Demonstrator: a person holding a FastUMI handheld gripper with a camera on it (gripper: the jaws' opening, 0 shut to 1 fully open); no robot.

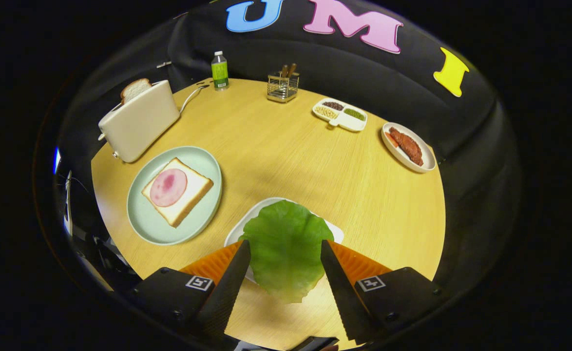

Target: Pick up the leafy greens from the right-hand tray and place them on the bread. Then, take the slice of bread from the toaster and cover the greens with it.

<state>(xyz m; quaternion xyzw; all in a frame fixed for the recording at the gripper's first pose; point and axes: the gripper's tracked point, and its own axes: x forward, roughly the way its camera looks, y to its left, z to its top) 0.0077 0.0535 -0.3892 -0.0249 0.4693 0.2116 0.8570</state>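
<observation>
Left of the green lettuce leaf [286, 253], the pale green round plate [142, 222] carries the square white bread slice [188, 195] with pink round ham [168, 187]; beyond the plate the cream toaster [140, 122] holds the second slice [135, 89]. The leaf lies over the white tray [247, 226], between the fingers [286, 251], which stand apart at its edges; I cannot tell if they press it. It looks thin, floppy and easy to tear, so one edge seems the best hold.

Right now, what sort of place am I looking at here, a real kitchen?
Probably a staged breakfast table in a cloth-walled booth, not a real kitchen: a toaster holding bread, a plate with bread and ham, and a lettuce leaf between the gripper's fingers.
</observation>
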